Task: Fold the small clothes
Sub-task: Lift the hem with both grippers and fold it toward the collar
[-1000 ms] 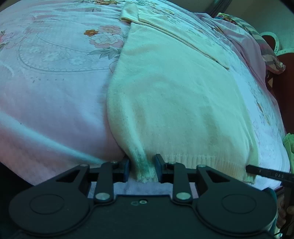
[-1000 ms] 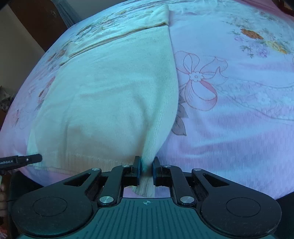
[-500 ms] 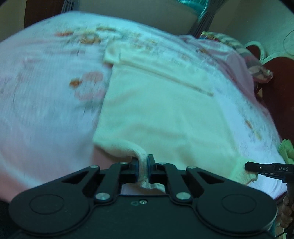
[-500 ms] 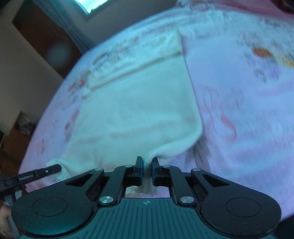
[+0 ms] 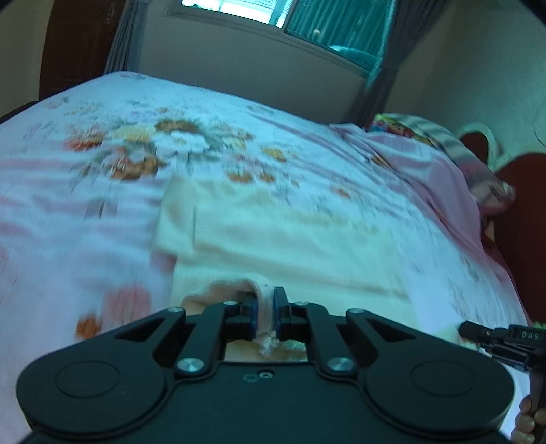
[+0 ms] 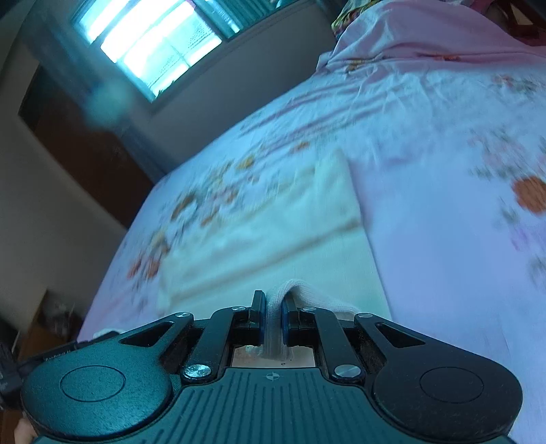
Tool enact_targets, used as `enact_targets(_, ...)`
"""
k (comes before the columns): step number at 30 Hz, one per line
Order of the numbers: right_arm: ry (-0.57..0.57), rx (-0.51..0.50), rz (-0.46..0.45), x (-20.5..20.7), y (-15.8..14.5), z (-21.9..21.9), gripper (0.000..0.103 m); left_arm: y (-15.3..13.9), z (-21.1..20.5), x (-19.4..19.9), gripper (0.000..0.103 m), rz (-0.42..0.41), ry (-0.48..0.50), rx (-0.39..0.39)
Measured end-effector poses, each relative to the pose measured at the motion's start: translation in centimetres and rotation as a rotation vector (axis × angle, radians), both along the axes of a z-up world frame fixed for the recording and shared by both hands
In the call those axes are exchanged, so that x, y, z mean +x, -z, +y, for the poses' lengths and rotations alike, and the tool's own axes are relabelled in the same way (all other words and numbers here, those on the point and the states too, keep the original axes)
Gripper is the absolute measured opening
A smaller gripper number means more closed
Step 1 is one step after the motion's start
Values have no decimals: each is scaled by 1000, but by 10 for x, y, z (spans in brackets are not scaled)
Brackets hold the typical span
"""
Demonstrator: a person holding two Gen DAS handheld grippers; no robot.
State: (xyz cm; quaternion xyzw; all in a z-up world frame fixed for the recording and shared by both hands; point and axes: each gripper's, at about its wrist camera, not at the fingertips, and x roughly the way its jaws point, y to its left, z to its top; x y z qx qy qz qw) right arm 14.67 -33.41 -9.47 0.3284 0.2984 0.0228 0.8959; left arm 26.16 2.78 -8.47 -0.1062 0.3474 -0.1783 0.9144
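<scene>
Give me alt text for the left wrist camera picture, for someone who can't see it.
The left gripper is shut on a pinched corner of a cream knit garment lying on a bed with a pink floral bedsheet. The picture is motion-blurred. Behind the bed are a window and curtains, and the tip of the right gripper shows at the right edge.

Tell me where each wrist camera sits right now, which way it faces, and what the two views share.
Left wrist: sits behind the left gripper, looking down its fingers across the bed toward the window; the right gripper's tip and a hand show at lower right.
Right wrist: sits behind the right gripper, facing the same bed and window; the left gripper shows at lower left.
Shared: each gripper is shut on the cream sweater, near edge lifted.
</scene>
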Motion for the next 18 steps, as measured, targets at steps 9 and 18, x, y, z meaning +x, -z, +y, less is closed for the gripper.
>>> enact_targets(9,59,-54,-6,155,20,-30,8,23,-34,144,7,28,-95,-24)
enact_targets(18,102,-116,133,234,60,-55,9,53,-37,212,27,137,-159,68)
